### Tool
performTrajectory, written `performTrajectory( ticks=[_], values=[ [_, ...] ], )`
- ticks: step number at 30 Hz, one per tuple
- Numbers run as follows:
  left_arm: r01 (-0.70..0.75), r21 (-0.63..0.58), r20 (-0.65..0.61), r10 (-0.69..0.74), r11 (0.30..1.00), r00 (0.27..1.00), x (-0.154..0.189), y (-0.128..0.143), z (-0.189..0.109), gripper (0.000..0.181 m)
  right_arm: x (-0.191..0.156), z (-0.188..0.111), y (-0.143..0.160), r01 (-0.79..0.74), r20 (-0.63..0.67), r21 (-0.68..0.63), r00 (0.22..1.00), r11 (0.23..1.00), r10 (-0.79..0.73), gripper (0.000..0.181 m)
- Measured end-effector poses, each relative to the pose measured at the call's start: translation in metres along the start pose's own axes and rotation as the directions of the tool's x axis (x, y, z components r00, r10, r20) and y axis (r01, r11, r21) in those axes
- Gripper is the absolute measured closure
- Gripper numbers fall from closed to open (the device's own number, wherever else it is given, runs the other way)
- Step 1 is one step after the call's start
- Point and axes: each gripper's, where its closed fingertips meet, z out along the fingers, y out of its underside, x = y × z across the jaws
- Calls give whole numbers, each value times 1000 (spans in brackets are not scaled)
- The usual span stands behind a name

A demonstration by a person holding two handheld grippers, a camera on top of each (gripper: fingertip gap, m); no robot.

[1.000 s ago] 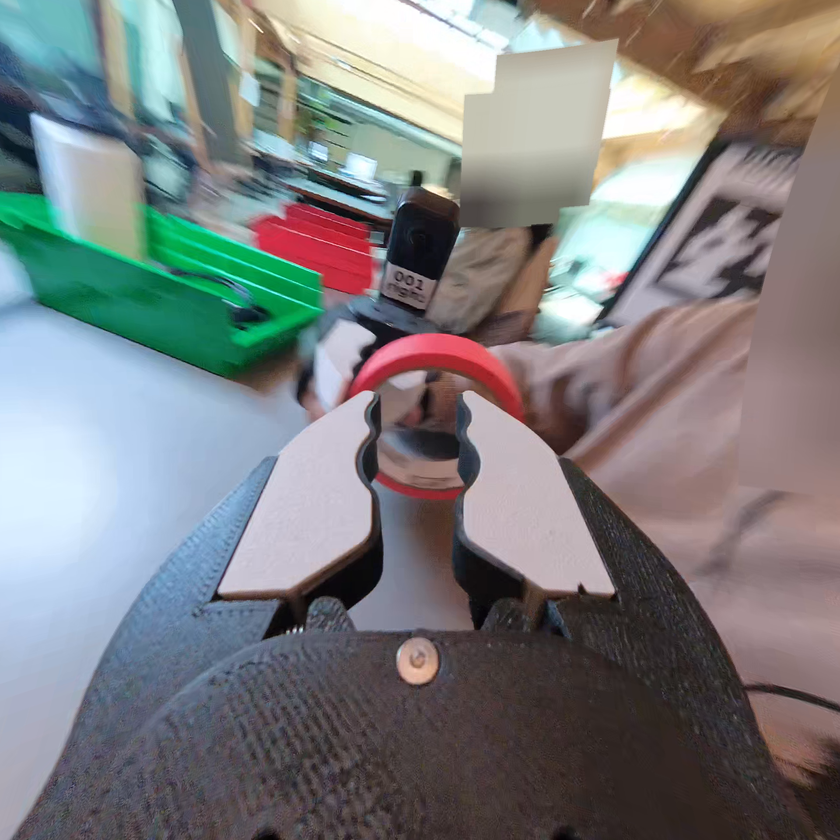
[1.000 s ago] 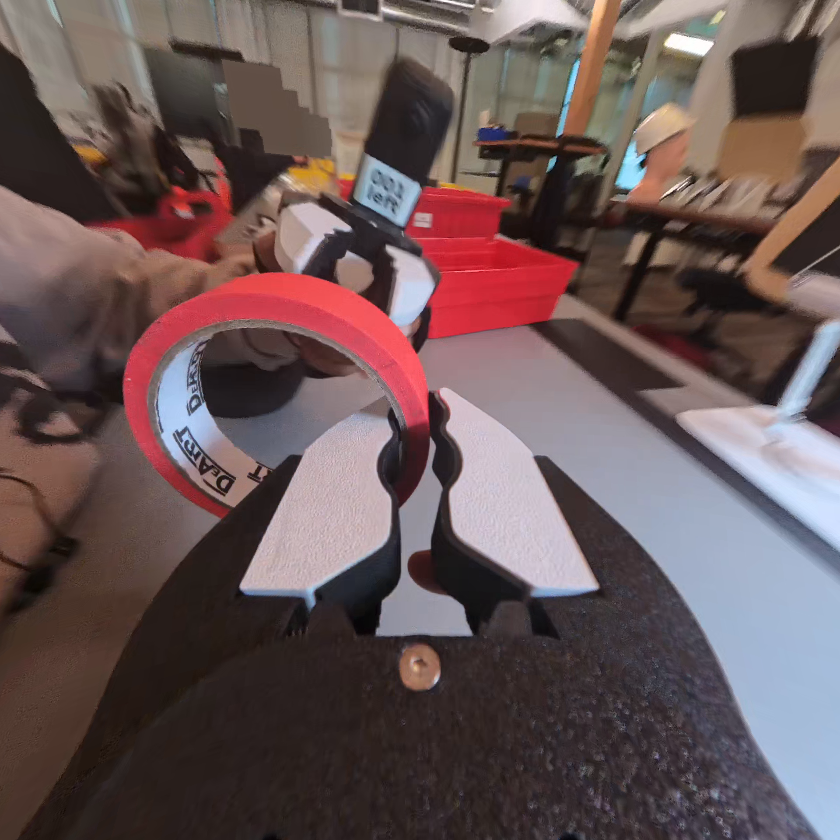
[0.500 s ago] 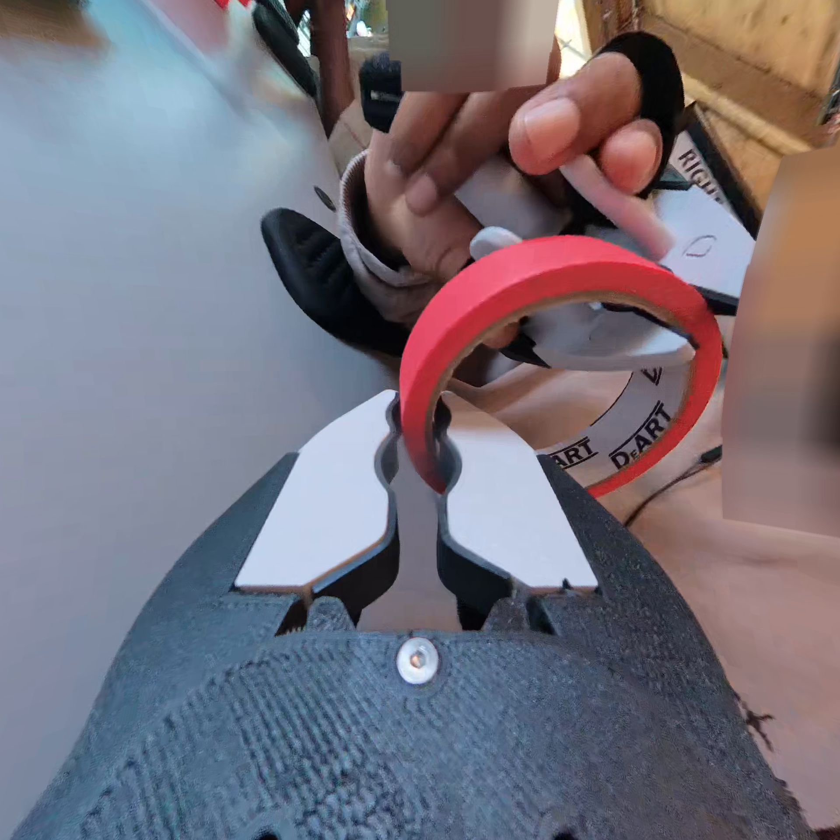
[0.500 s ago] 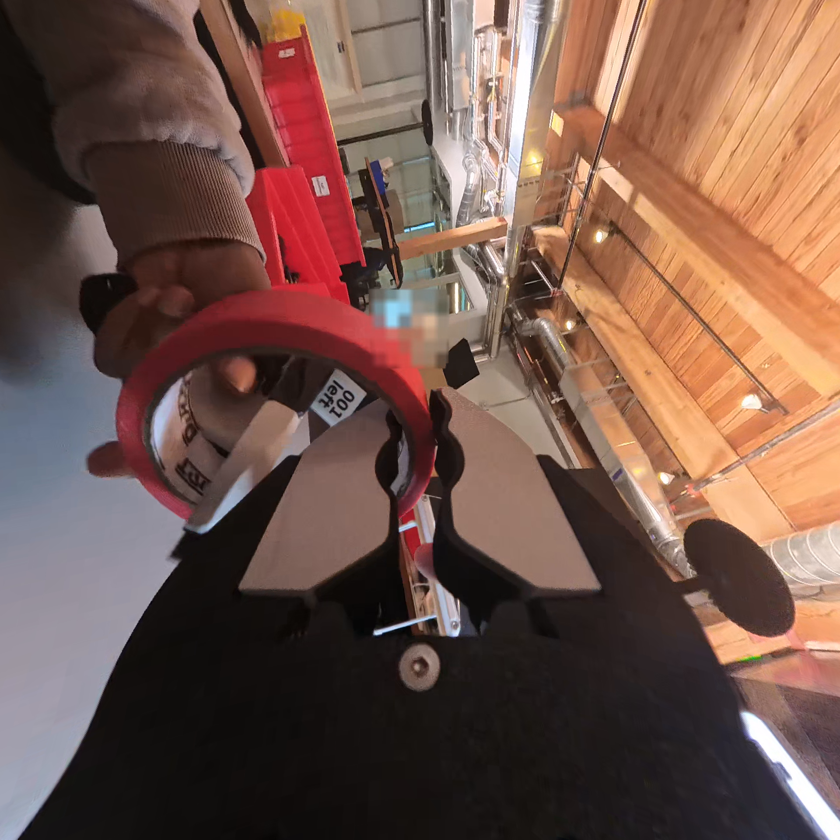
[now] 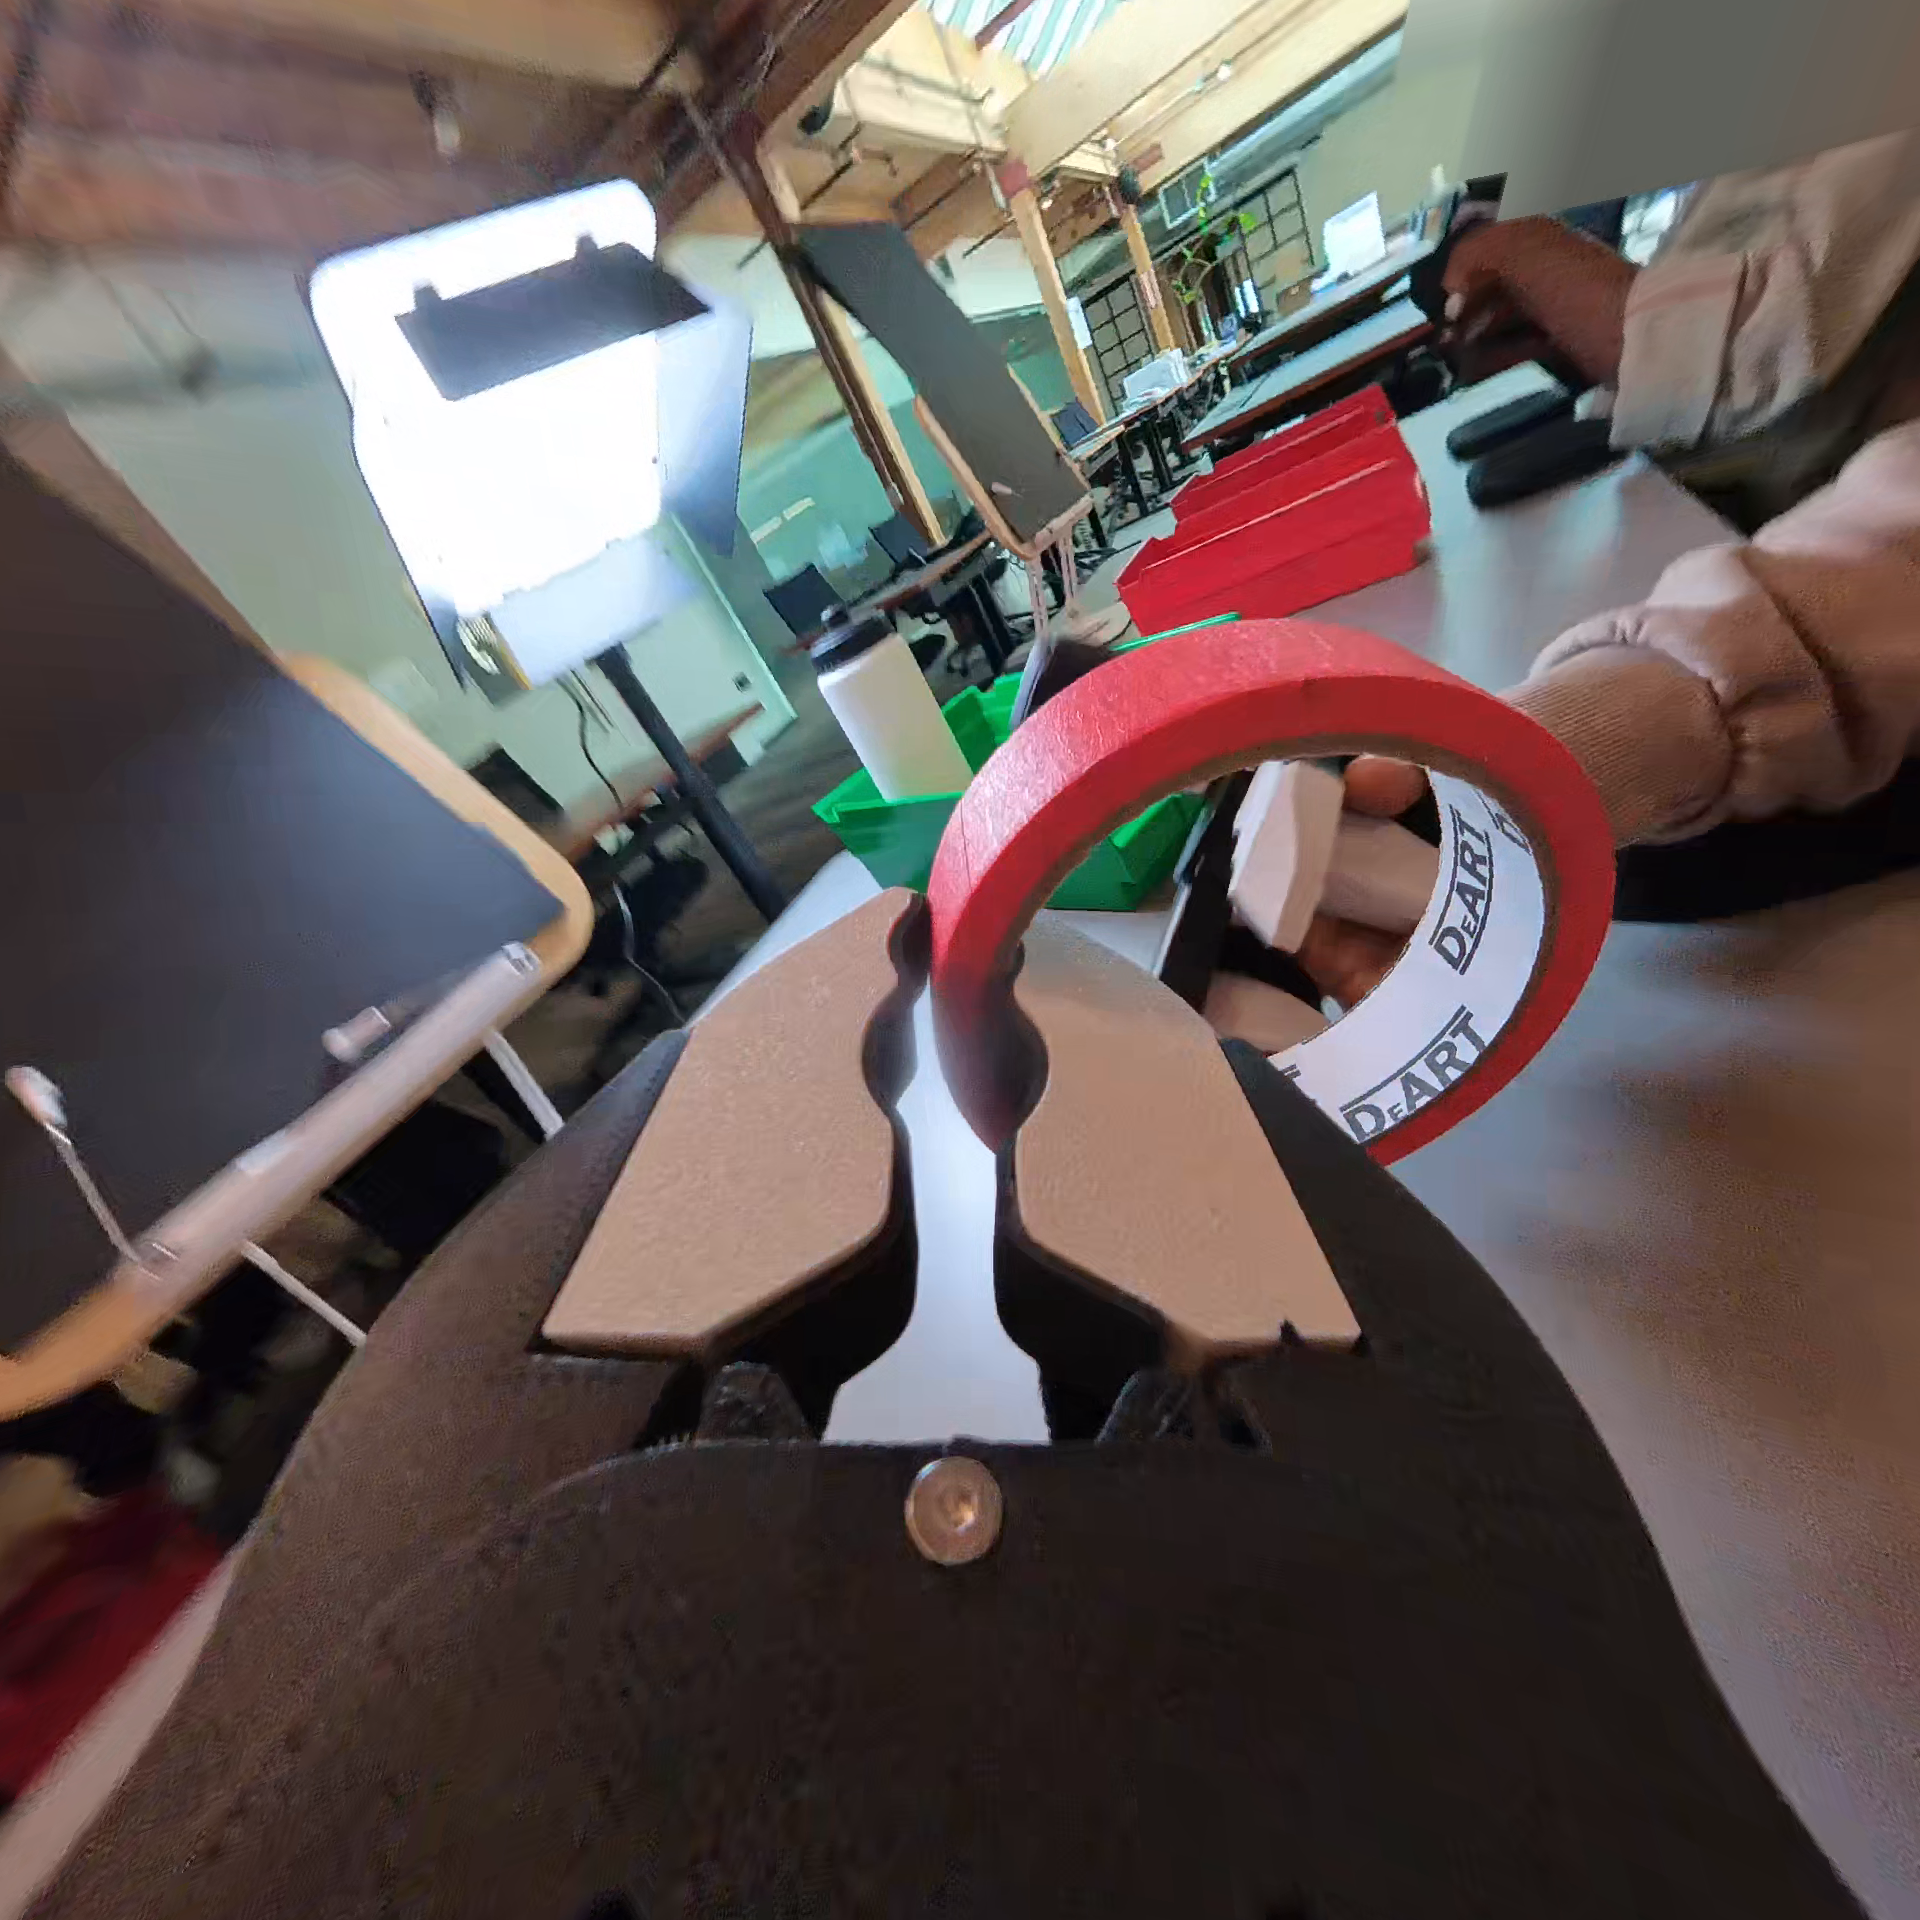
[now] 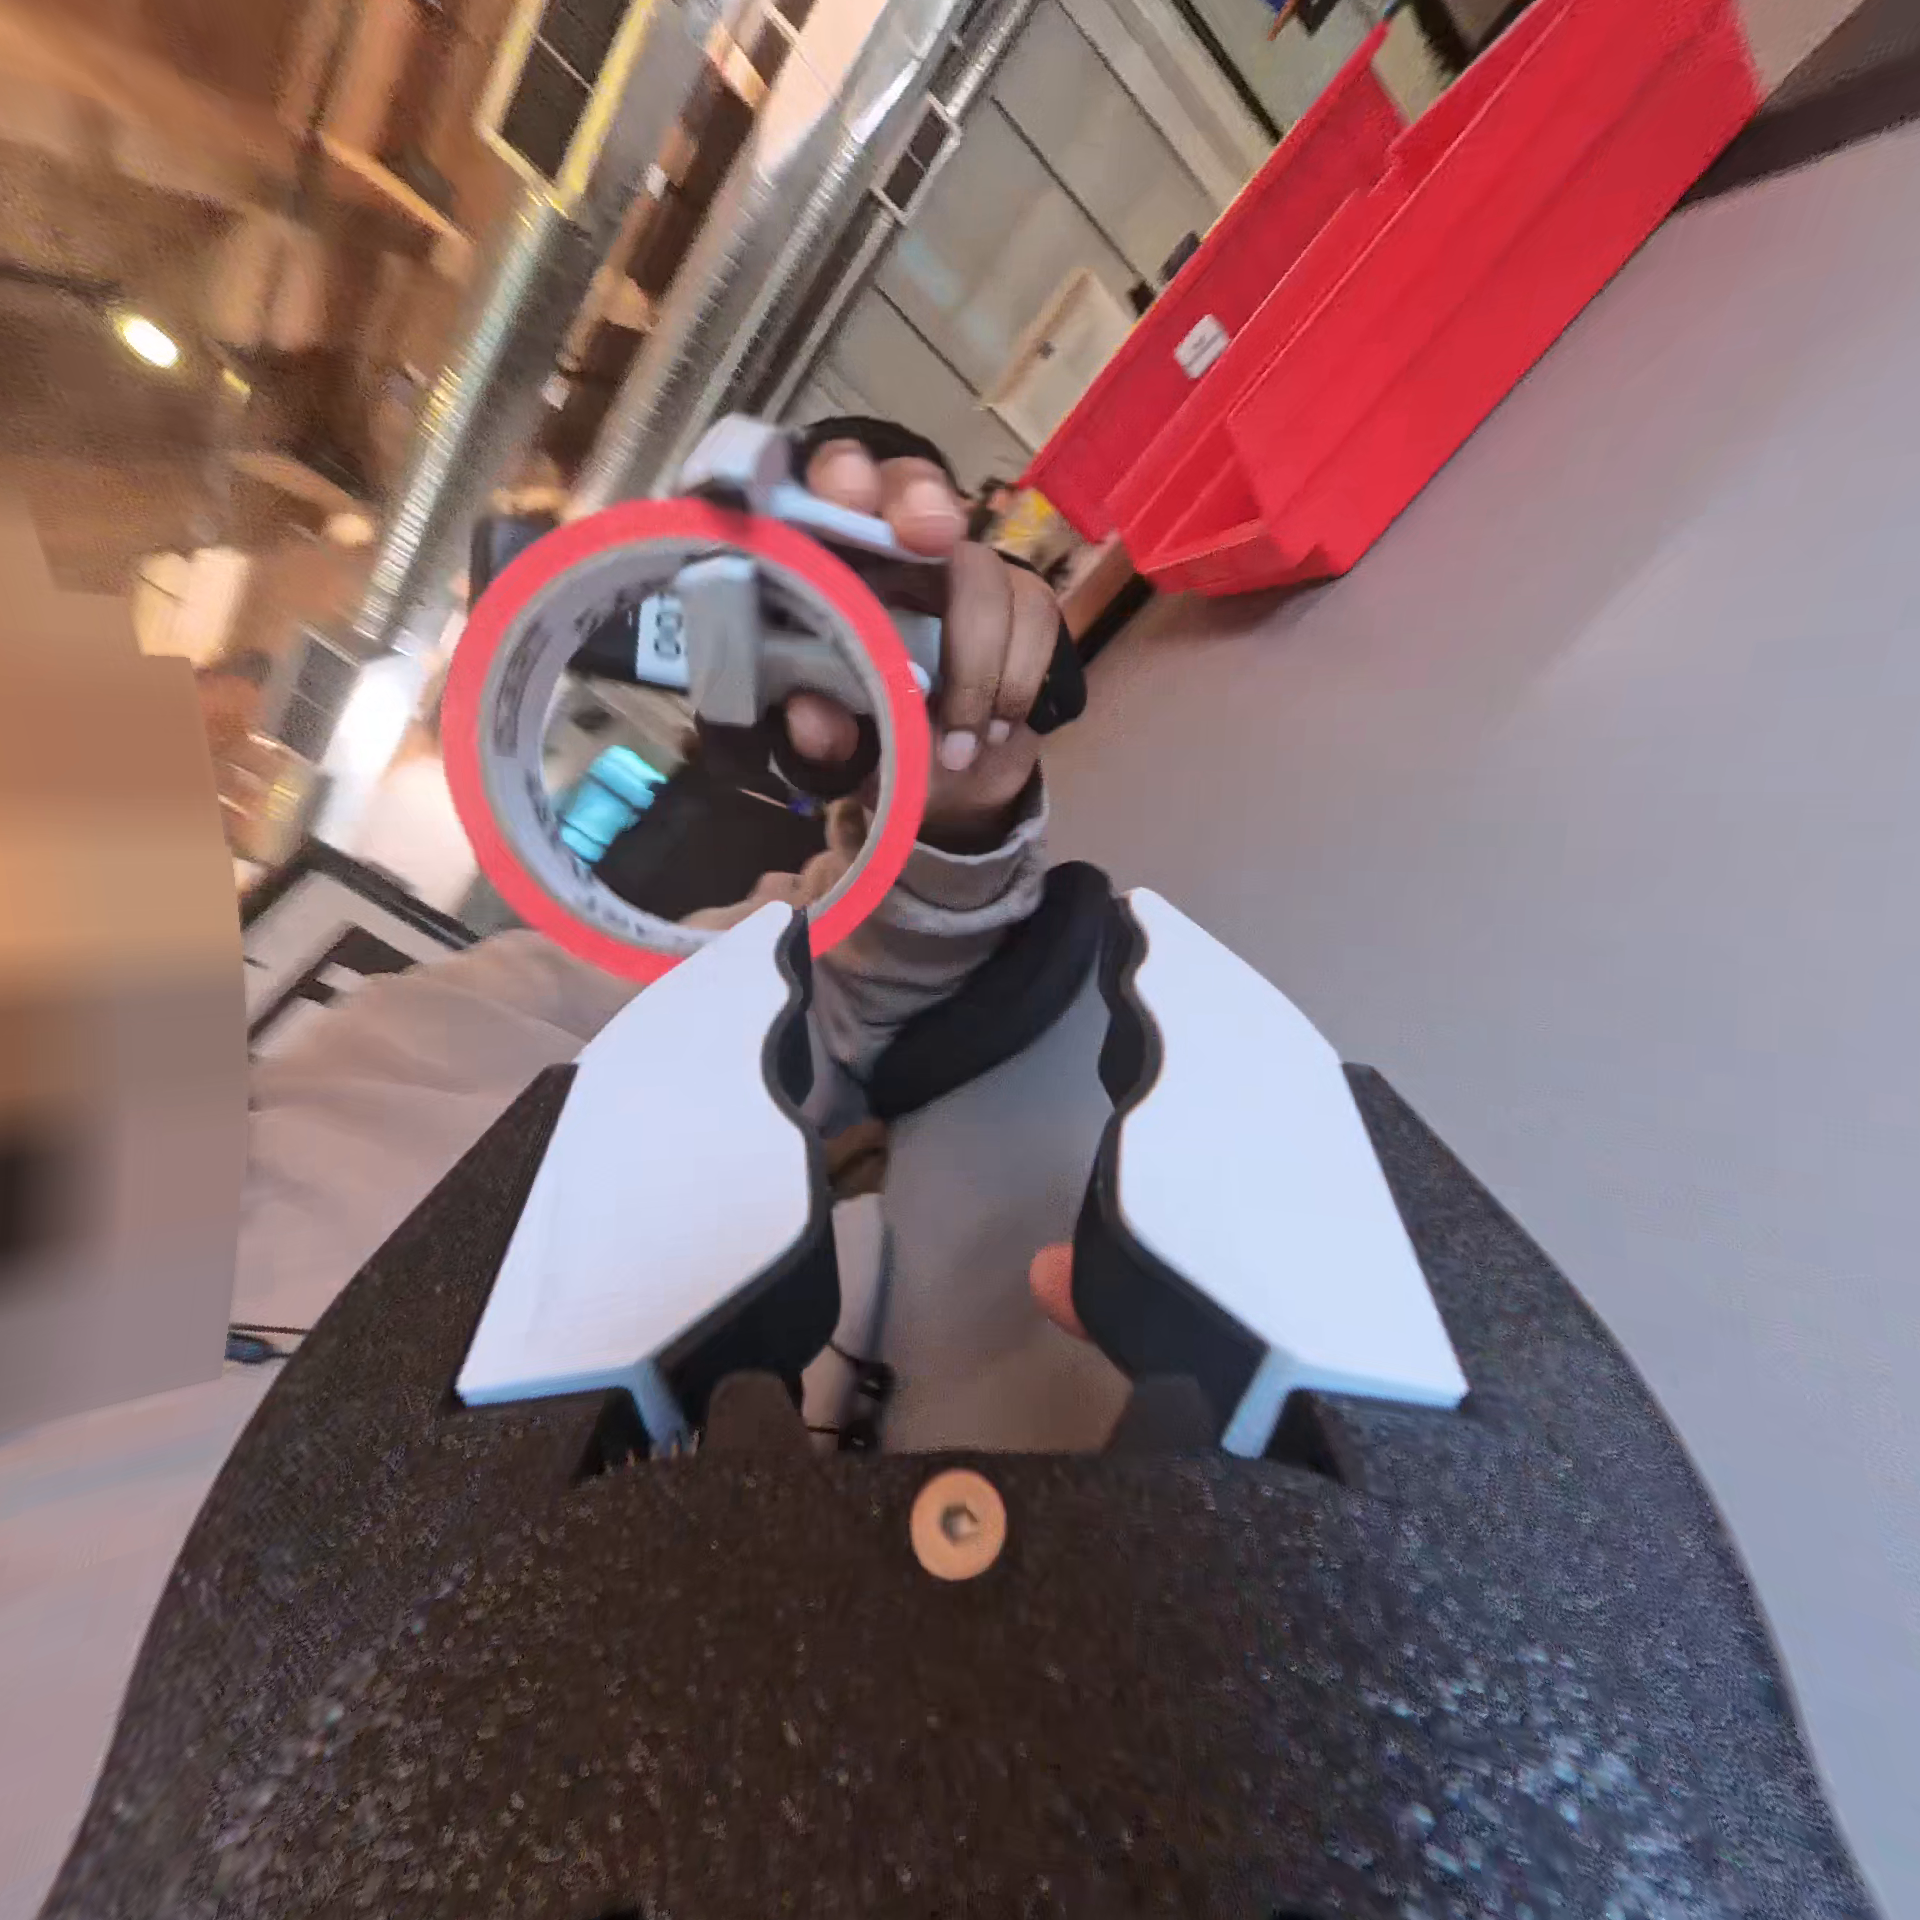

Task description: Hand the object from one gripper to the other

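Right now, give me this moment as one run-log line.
stage: handover done | tape roll: held by left gripper, off the table | right gripper: open, empty, clear of roll

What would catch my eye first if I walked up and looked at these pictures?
The bright red tape roll stands out: the left gripper pinches its rim, holding it in the air above the grey table. The right gripper is open and empty, apart from the roll, which shows as a ring ahead of its fingers. Behind, red bins and a green bin sit on the table, with a glaring studio light off to the left.
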Motion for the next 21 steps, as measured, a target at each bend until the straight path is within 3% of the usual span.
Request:
performTrajectory(
  ticks=[2, 5, 7, 8, 10, 12, 14, 16, 18, 21],
  values=[
    [-225, 9, 28, 225, 974, 974, 14, -13, -2, 171, -6, 10, 11, -98, 85, -25, 991, 995, 99, 128],
    [-461, 29, 25, 461, 887, 887, 44, -21, 2, 171, -23, 28, 31, -103, 141, -108, 983, 989, 118, 131],
    [-546, 40, -4, 546, 837, 838, 65, -22, 7, 171, -25, 37, 49, -60, 108, -174, 991, 983, 80, 165],
    [-560, 43, -14, 561, 828, 828, 70, -22, 8, 170, -23, 37, 55, 16, 85, -196, 996, 980, 1, 171],
    [-505, 44, -26, 506, 862, 862, 69, -23, 9, 171, -20, 32, 45, 137, 48, -170, 990, 976, -131, 171],
    [-350, 10, -59, 350, 937, 935, 59, -16, 12, 168, -16, 20, 22, 308, -21, -104, 950, 946, -312, 171],
    [-82, -9, -114, 81, 997, 990, 49, -6, 16, 155, -15, 3, 0, 510, -121, -67, 849, 857, -515, 171],
    [235, -34, -197, -237, 971, 951, 45, 3, 19, 152, -26, -13, -19, 651, -171, -15, 746, 759, -644, 171],
    [554, -136, -291, -568, 821, 770, 48, 18, 25, 148, -42, -26, -32, 769, -220, 25, 627, 638, -747, 171],
    [855, -312, -392, -876, 415, 282, 63, 33, 31, 139, -59, -31, -38, 905, -294, -34, 396, 423, -870, 171]
  ],
)
